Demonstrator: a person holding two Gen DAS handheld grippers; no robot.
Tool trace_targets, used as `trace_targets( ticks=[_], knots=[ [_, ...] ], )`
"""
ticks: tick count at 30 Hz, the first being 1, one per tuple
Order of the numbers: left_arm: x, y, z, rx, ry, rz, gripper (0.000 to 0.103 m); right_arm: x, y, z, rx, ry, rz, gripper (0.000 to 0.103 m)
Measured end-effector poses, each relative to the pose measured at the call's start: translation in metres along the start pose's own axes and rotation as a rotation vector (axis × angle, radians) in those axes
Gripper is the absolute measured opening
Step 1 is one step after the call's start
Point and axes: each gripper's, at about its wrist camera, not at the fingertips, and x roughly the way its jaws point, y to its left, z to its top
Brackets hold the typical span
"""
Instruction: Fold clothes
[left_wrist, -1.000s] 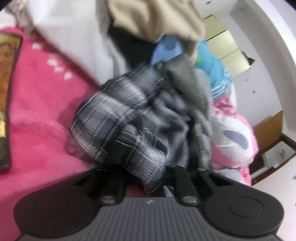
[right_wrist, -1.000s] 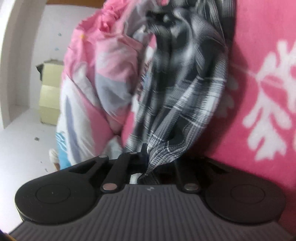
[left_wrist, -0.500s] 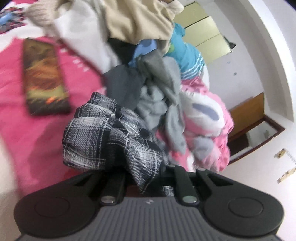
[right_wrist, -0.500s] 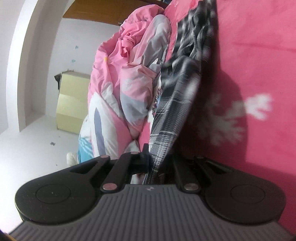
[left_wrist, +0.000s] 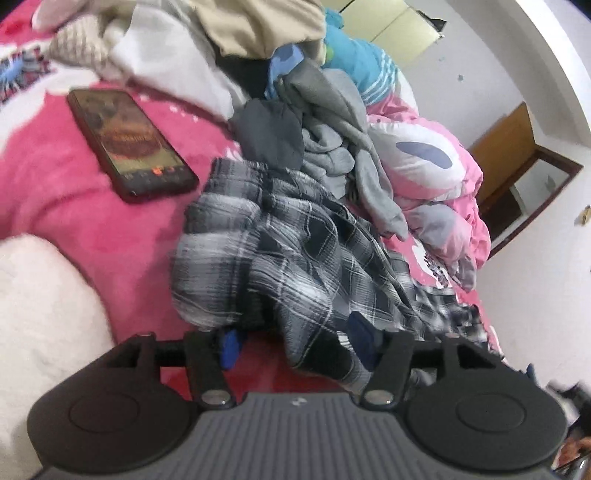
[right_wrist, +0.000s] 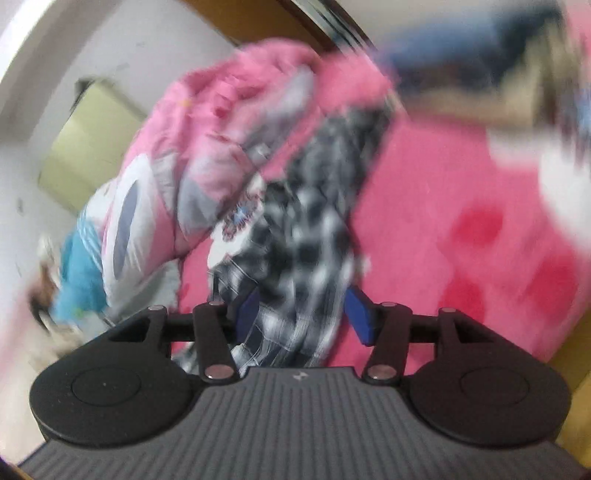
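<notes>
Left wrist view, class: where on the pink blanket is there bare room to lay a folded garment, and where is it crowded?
Bare pink blanket lies between the phone, the plaid shirt and the white fluffy patch. Crowded: the clothes pile behind the shirt and the bunched pink quilt to its right. Both the left gripper and right gripper stand open around plaid cloth.

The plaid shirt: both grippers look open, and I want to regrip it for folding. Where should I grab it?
Probably the plaid shirt is best taken at its bunched near edge, between the left gripper pads. Come in low from the near side along the blanket: the fabric humps up there, away from the phone and the grey clothes.
</notes>
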Motion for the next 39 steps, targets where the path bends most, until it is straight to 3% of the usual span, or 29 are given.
trace_targets(
  ticks=[2,5,9,13,16,21,25,31,35,37,38,39],
  knots=[
    [-0.009,0.003,0.001,0.01,-0.005,0.007,0.063,-0.001,0.048,-0.008,-0.194,-0.007,0.089,0.052],
    [-0.02,0.009,0.002,0.012,-0.017,0.014,0.064,0.02,0.136,-0.033,-0.48,0.046,0.294,0.052],
    [-0.024,0.026,0.005,-0.038,-0.035,0.023,0.07,0.069,0.269,-0.112,-0.863,0.192,0.598,0.052],
    [-0.021,0.048,0.012,-0.138,-0.023,-0.036,0.07,0.097,0.362,-0.189,-1.116,0.33,0.836,0.052],
    [-0.019,0.058,0.017,-0.18,-0.017,-0.082,0.07,0.118,0.407,-0.226,-1.219,0.425,0.934,0.051],
    [-0.012,0.058,0.023,-0.129,-0.016,-0.082,0.068,0.147,0.449,-0.271,-1.351,0.617,1.02,0.045],
    [-0.01,0.048,0.025,-0.006,-0.043,-0.07,0.063,0.145,0.452,-0.299,-1.471,0.747,1.042,0.043],
    [-0.005,0.034,0.022,0.184,-0.061,-0.056,0.056,0.145,0.45,-0.32,-1.52,0.738,1.026,0.046],
    [-0.005,0.037,0.023,0.194,-0.053,-0.069,0.056,0.141,0.448,-0.323,-1.519,0.758,1.036,0.046],
    [-0.006,0.04,0.023,0.187,-0.054,-0.08,0.056,0.138,0.446,-0.326,-1.541,0.772,1.037,0.035],
    [-0.007,0.041,0.023,0.185,-0.057,-0.085,0.056,0.135,0.444,-0.326,-1.555,0.765,1.036,0.02],
    [-0.009,0.041,0.023,0.185,-0.061,-0.093,0.056,0.13,0.443,-0.325,-1.574,0.741,1.038,0.012]
  ],
)
